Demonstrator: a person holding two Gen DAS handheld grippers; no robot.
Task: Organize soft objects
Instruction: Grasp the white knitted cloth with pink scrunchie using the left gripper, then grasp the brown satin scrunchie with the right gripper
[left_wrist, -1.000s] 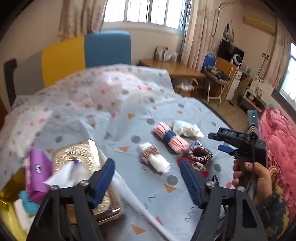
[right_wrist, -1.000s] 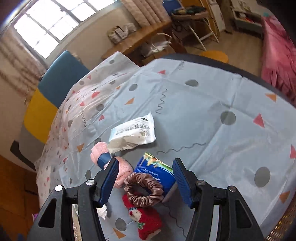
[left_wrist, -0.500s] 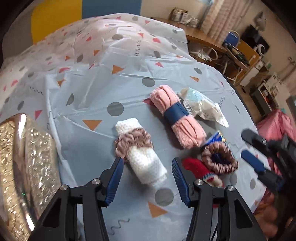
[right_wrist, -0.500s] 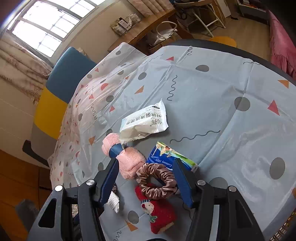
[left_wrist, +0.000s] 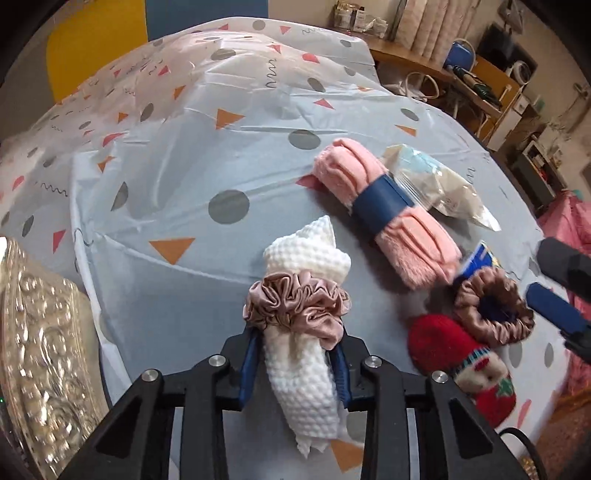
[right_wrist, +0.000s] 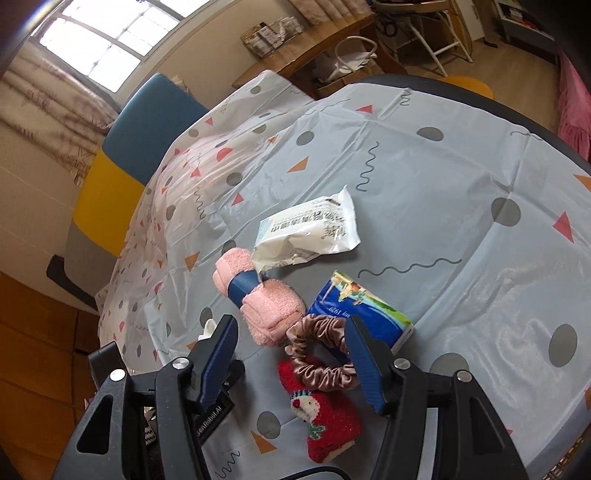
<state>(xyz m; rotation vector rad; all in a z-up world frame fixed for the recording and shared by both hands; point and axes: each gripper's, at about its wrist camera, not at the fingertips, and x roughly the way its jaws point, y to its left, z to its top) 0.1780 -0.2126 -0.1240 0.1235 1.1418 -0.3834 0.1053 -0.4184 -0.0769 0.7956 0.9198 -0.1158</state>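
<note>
Left gripper (left_wrist: 295, 363): we see its jaws closing, blue pads now touching both flanks of the white waffle-knit towel roll (left_wrist: 308, 332), banded by a dusty-pink satin scrunchie (left_wrist: 295, 302). A second ago the jaws stood wide, well above the table; since then we dropped onto the roll and narrowed. We judge the pick as nearly secured, lift next.

Right gripper (right_wrist: 290, 360): jaws spread, unchanged, hovering over the brown satin scrunchie (right_wrist: 319, 360), nothing pinched.

Outward across the table (left_wrist: 177, 177), cover glossy grey plastic with dots and triangles:
- white roll near the front edge, nubbly, cylinder-shaped
- pink plush towel roll (left_wrist: 384, 214) with navy band, just beyond, toward the right edge
- crinkly clear packet (left_wrist: 439, 184) touching the pink roll's far side
- red knit sock (left_wrist: 461, 365) with snowman face, just beside the brown scrunchie
- blue tissue pack (right_wrist: 364, 310), partly under that scrunchie
- embossed gold tin (left_wrist: 40, 350) at the left edge, hard, shiny
</note>
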